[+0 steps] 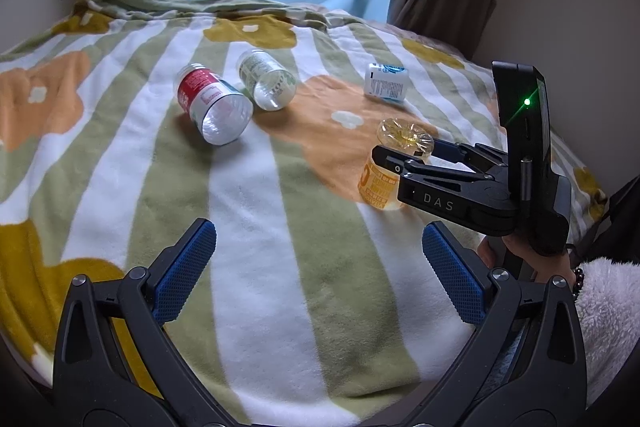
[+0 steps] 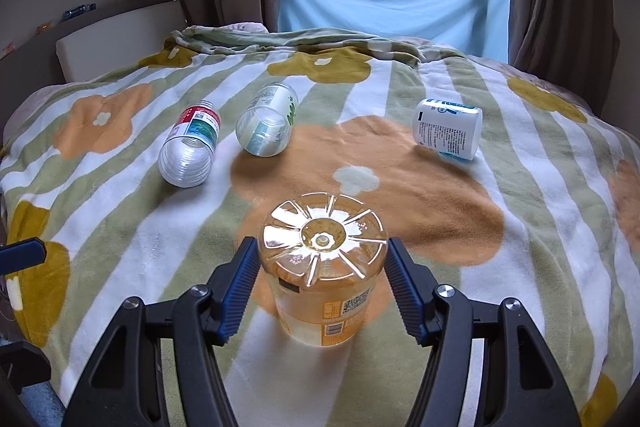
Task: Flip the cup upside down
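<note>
- Left wrist view: the left gripper (image 1: 318, 269) hangs over the striped blanket (image 1: 256, 187), its blue pads spread wide with nothing between them.
- This view alone shows the right gripper (image 1: 404, 157) from the side, level with the upper part of the orange cup (image 1: 394, 167), and the hand (image 1: 532, 259) holding it.
- The cup stands upside down on the blanket, ribbed base upward.
- Beyond lie a red-labelled cup (image 1: 212, 103), a green-labelled cup (image 1: 266, 79) and a white cup (image 1: 386, 83), all on their sides.
- Right wrist view: the orange cup (image 2: 324, 263) sits between the right gripper's (image 2: 320, 287) pads.
- The left pad (image 2: 240, 291) looks to touch the wall; whether the right pad (image 2: 404, 291) touches, I cannot tell.
- Only here is the barcode (image 2: 334, 329) visible.
</note>
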Available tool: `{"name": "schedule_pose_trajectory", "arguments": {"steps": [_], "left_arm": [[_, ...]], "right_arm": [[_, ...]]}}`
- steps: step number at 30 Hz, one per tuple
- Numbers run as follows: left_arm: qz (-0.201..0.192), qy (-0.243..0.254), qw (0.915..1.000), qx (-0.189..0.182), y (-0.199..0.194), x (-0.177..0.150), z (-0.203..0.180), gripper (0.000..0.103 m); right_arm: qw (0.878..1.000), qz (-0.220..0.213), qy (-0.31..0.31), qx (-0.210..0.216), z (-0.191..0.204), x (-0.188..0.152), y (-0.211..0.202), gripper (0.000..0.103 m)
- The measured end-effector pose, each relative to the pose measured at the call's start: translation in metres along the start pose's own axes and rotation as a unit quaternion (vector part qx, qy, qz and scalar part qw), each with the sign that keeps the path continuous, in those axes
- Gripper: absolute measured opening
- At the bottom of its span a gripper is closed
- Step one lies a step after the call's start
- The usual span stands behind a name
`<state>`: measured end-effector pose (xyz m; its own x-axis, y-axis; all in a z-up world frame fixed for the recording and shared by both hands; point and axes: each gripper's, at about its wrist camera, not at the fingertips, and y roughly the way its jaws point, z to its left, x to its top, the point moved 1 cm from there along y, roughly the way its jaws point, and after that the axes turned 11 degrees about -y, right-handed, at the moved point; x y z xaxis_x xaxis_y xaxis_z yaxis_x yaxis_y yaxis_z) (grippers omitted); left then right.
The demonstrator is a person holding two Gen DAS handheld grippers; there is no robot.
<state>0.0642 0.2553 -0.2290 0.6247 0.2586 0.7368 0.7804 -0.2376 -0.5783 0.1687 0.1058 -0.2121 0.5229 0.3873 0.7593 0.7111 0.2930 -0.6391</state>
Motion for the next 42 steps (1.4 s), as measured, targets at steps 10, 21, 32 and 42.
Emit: {"name": "schedule_pose_trajectory", "arguments": {"steps": [10,21,32,42], "left_arm": [[0.001,0.0,1.0,0.001,0.001,-0.001,0.0,0.103],[0.0,0.0,1.0,0.002,0.001,-0.001,0.001,0.103],[-0.011,0.0,0.9993,0.035,-0.009,0.011,0.0,0.103],[-0.1,0.057,0.9873,0.109,-0.079,0.05,-0.051,0.103]], "right_arm": [[0.999,-0.013,-0.027,-0.015,0.007,-0.003,-0.002,0.059],[0.999,-0.028,-0.015,0.002,0.003,-0.004,0.003,0.102],[0.999,-0.046,0.025,0.008,-0.005,-0.003,-0.021,0.102],[0.992,-0.104,-0.003,-0.065,-0.01,0.032,-0.159,0.102]]}}
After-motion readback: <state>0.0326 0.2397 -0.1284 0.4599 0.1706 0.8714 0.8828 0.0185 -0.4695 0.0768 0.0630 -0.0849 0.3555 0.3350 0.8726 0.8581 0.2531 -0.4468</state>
